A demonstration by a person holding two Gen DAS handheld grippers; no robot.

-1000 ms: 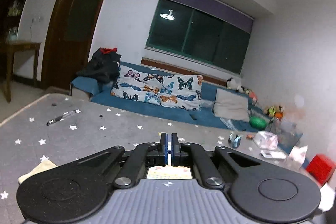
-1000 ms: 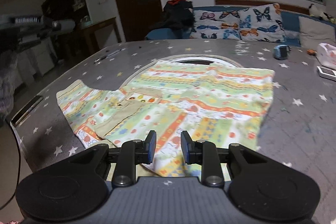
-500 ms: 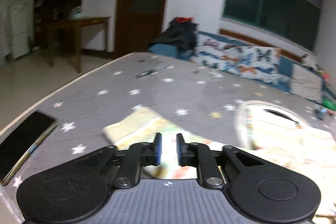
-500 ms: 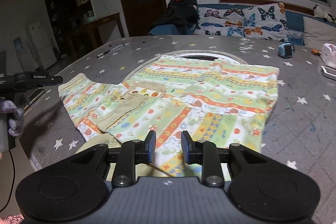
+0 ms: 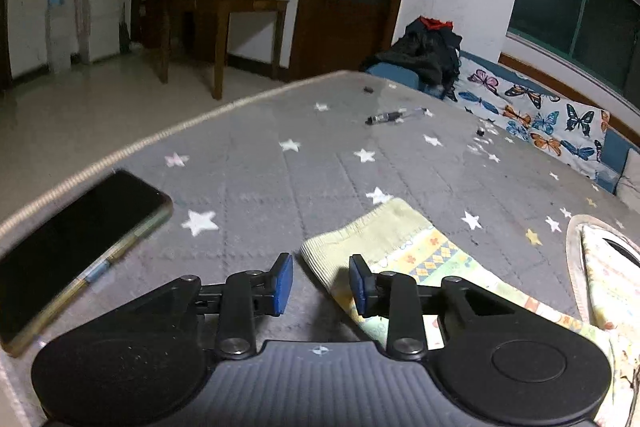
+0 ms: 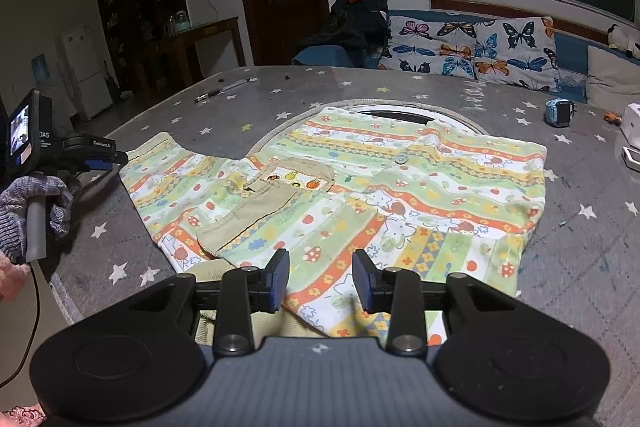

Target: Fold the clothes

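Here, both of my claws line up on a patterned shirt spread flat for folding.

My left claw sits low over the star-print surface, its jaws opening, with the ribbed cuff of the sleeve just ahead of and partly between the blue pads; nothing is pinched yet. I judge it is placed there because the sleeve end is the natural corner to lift and carry across the body. My right claw hangs over the near hem of the shirt, jaws also opening and empty, cloth directly beneath the gap, likely to take that edge for the same fold. A phone lies left of the left claw, clear of the garment; a pen lies well ahead.
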